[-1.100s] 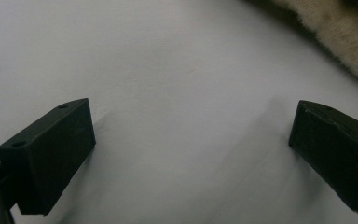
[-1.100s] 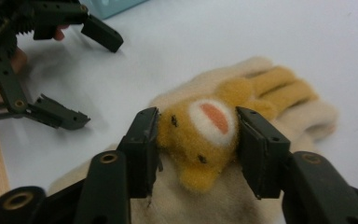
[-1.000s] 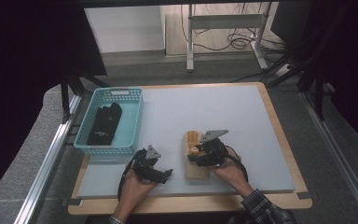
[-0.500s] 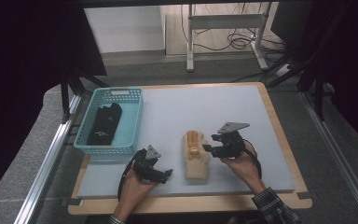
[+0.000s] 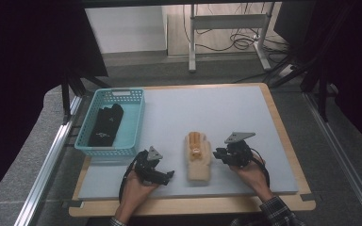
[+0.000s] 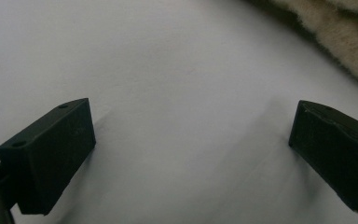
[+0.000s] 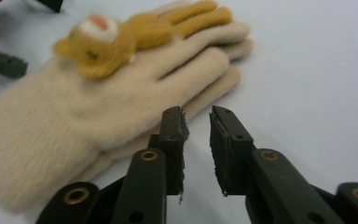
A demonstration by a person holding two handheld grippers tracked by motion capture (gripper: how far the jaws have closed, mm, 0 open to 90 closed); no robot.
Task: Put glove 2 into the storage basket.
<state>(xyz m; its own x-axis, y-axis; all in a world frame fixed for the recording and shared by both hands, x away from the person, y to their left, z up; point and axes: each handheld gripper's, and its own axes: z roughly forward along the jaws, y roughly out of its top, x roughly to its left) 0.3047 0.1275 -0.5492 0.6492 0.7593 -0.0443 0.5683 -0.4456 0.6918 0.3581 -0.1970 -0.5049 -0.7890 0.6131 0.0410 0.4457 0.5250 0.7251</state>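
Observation:
A cream woolly glove (image 5: pixel 198 162) with an orange bear (image 5: pixel 195 145) sewn on its back lies flat on the pale grey mat, fingers pointing away from me. My right gripper (image 5: pixel 218 155) rests just right of it, jaws pointing at the glove's edge. In the right gripper view the right gripper (image 7: pixel 196 127) shows a narrow gap with nothing in it; its jaws have just been closing, beside the glove (image 7: pixel 121 93). My left gripper (image 5: pixel 168 175) sits left of the glove's cuff. Its jaws stand wide open over bare mat (image 6: pixel 191 149), with the glove's fuzzy edge (image 6: pixel 349 42) at the upper right.
A teal plastic basket (image 5: pixel 138 123) stands at the mat's left edge with a black glove (image 5: pixel 106 125) inside. The mat lies on a wooden board (image 5: pixel 283 127). A metal rail runs along the left, and a stand with cables is on the floor beyond.
My right gripper has slid right, from above the cream glove to the mat beside it, and its jaws have narrowed. The glove lies free. The left gripper has kept still.

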